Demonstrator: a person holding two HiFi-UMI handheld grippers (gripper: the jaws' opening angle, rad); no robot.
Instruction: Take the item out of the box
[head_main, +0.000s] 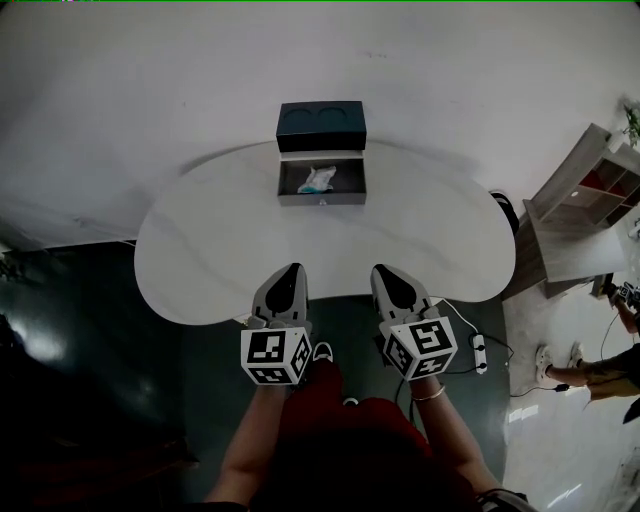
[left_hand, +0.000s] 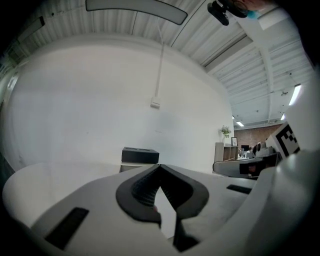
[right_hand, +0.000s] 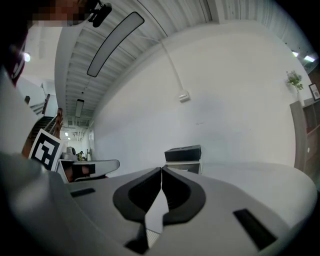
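An open grey box (head_main: 321, 200) sits at the far middle of the white table (head_main: 200, 250), its dark lid (head_main: 321, 124) standing up behind it. Inside lies a pale crumpled item (head_main: 318, 179). The box shows as a small shape in the left gripper view (left_hand: 139, 158) and the right gripper view (right_hand: 183, 155). My left gripper (head_main: 292, 270) hovers at the table's near edge, jaws shut and empty. My right gripper (head_main: 384, 271) is beside it, also shut with nothing held. Both are well short of the box.
A wooden shelf unit (head_main: 583, 205) stands to the right of the table. A power strip and cable (head_main: 479, 352) lie on the floor by the right side. A person's legs (head_main: 580, 368) show at the far right.
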